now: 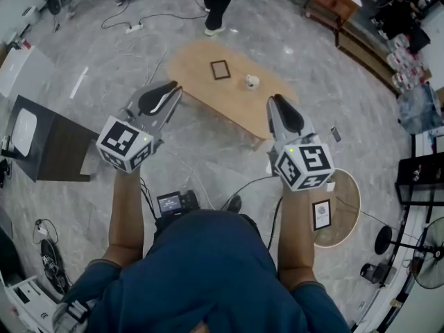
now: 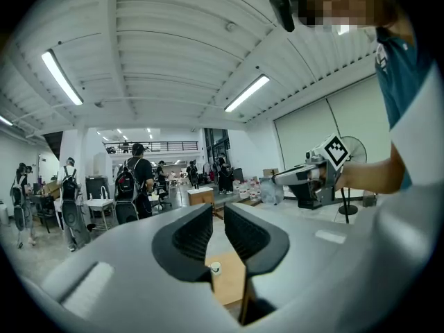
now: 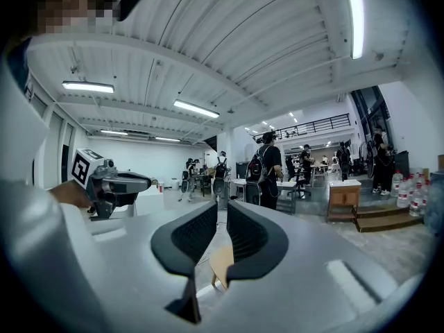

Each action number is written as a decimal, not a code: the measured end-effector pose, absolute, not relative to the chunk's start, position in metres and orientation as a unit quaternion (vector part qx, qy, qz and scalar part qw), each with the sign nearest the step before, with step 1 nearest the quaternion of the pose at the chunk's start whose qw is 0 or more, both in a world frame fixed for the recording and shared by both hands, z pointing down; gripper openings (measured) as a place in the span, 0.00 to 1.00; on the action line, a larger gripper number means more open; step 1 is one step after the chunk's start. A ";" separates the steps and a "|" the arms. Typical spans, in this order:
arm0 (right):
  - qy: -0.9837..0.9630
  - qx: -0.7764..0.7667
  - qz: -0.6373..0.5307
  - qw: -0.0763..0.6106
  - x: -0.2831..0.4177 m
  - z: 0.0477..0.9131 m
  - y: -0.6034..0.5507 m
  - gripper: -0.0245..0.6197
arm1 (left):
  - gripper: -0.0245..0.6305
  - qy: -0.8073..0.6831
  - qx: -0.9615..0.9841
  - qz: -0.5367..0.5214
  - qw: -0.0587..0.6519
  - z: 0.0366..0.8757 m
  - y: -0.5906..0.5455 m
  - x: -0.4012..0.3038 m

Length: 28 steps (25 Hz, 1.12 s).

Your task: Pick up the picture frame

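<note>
A small dark picture frame [image 1: 220,69] lies flat on a light wooden oval table [image 1: 201,82], with a small white cup [image 1: 252,82] to its right. Both grippers are held in the air short of the table's near edge. My left gripper [image 1: 173,87] is near the table's left end and my right gripper [image 1: 275,101] is near its right end. In the left gripper view the jaws of the left gripper [image 2: 218,210] stand close together with nothing between them, and the cup [image 2: 214,267] and table [image 2: 230,286] show below. The right gripper [image 3: 227,207] is likewise shut and empty.
A round low table [image 1: 347,203] at the right carries another small framed picture [image 1: 321,214]. A dark stand [image 1: 45,141] is at the left. Cables [image 1: 132,26] run over the grey floor. A person [image 1: 218,5] stands beyond the table, wooden cabinets [image 1: 333,2] at the back right.
</note>
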State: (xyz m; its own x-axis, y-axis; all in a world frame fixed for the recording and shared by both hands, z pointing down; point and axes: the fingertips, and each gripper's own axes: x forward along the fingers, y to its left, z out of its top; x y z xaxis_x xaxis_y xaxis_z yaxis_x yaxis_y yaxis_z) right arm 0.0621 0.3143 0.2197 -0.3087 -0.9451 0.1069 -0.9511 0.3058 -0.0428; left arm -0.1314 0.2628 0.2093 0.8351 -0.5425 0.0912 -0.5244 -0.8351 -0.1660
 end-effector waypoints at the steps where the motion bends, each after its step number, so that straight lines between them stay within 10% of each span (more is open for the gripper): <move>1: -0.807 0.588 0.049 0.030 0.060 0.220 0.313 0.08 | 0.11 0.278 -0.956 -0.067 0.067 0.210 0.261 -0.133; 28: -0.813 0.579 0.053 0.035 -0.019 0.220 0.229 0.20 | 0.11 0.286 -0.956 -0.044 0.041 0.226 0.178 -0.216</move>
State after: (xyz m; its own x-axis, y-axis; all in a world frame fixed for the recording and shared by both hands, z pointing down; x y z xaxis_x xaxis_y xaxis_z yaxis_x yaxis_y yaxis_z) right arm -0.0189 0.2290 0.2203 -0.3280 -0.9372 0.1182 -0.9447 0.3248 -0.0460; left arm -0.2165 0.1778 0.2257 0.8330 -0.5499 0.0608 -0.5425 -0.8335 -0.1045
